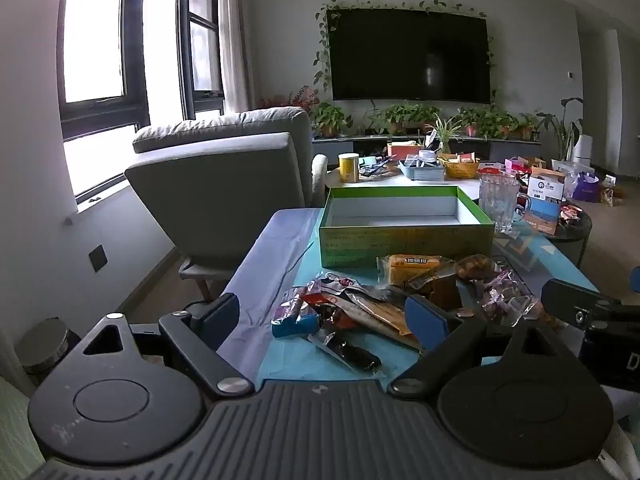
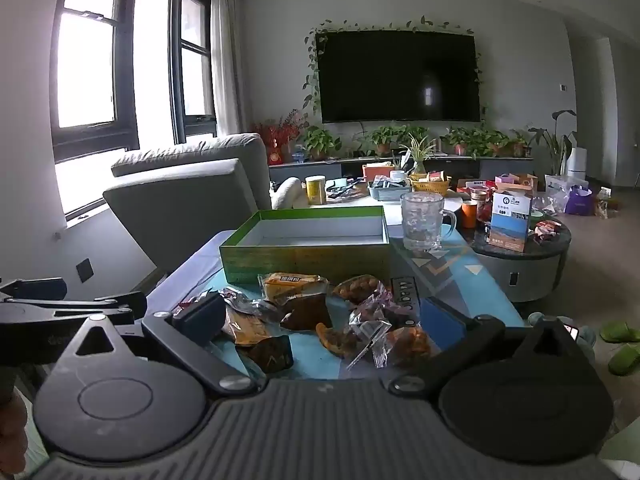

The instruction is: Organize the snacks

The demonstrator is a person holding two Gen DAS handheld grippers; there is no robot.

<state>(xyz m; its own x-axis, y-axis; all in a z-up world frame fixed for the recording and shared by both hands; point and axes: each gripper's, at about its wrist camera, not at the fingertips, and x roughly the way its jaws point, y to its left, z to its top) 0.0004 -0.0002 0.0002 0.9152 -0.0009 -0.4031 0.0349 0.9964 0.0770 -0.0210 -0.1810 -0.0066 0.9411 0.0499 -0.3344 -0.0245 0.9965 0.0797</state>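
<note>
A pile of wrapped snacks (image 1: pixel 384 300) lies on the blue table cloth (image 1: pixel 276 240), in front of an empty green box (image 1: pixel 404 240) with a white inside. The pile also shows in the right wrist view (image 2: pixel 320 316), before the same green box (image 2: pixel 304 256). My left gripper (image 1: pixel 324 320) is open, hovering near the pile's left side, holding nothing. My right gripper (image 2: pixel 320 316) is open, low over the pile's right side, holding nothing. A yellow-orange packet (image 1: pixel 412 266) lies closest to the box.
A clear glass mug (image 1: pixel 500 200) stands right of the box. A grey armchair (image 1: pixel 224 188) is at the left. A low round table (image 2: pixel 520 256) with a blue carton is at the right. A cluttered table lies behind, then a TV and plants.
</note>
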